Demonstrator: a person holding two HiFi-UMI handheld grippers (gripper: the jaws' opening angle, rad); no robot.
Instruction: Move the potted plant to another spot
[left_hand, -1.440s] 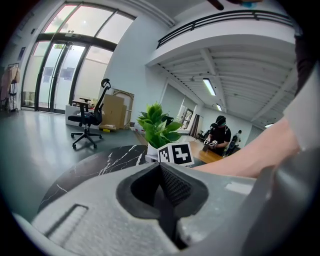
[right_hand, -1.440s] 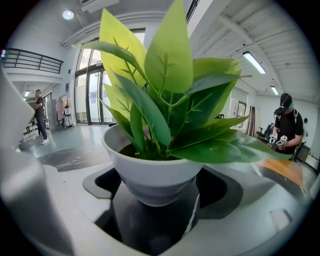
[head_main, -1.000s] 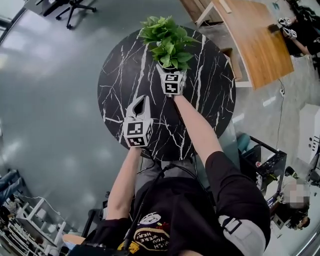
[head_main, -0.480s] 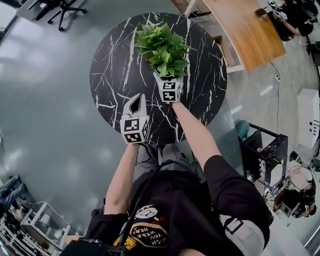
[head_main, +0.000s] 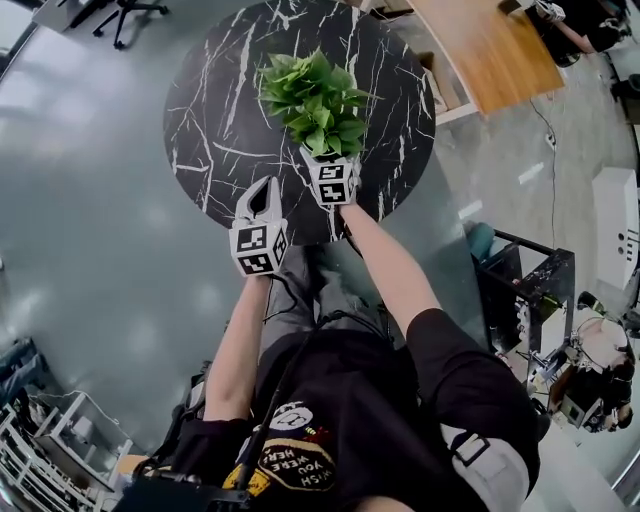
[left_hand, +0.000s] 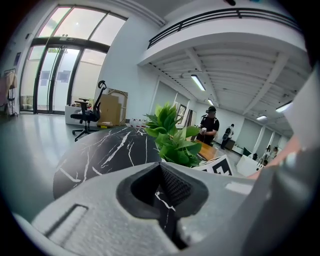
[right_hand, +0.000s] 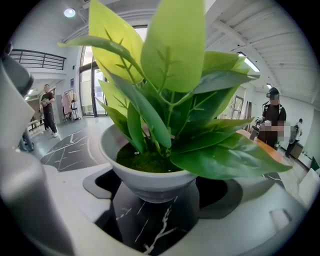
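The potted plant (head_main: 315, 100), green leaves in a white pot (right_hand: 150, 175), hangs over the middle of the round black marble table (head_main: 220, 100). My right gripper (head_main: 328, 160) is shut on the pot, one jaw on each side of its wall, with marble showing beneath it. The leaves hide the fingertips in the head view. My left gripper (head_main: 268, 188) is shut and holds nothing, over the table's near edge to the left of the plant. The plant (left_hand: 172, 137) shows to the right beyond the left gripper (left_hand: 162, 195).
A wooden desk (head_main: 500, 50) stands beyond the table at the upper right. An office chair (head_main: 130, 12) is at the upper left, a black rack (head_main: 530, 310) at the right, shelving (head_main: 40, 450) at the lower left. People (left_hand: 207, 125) stand in the background.
Both grippers have drawn back toward the person. The plant has travelled with the right gripper from the table's far part to about its middle. The left gripper now sits at the near edge.
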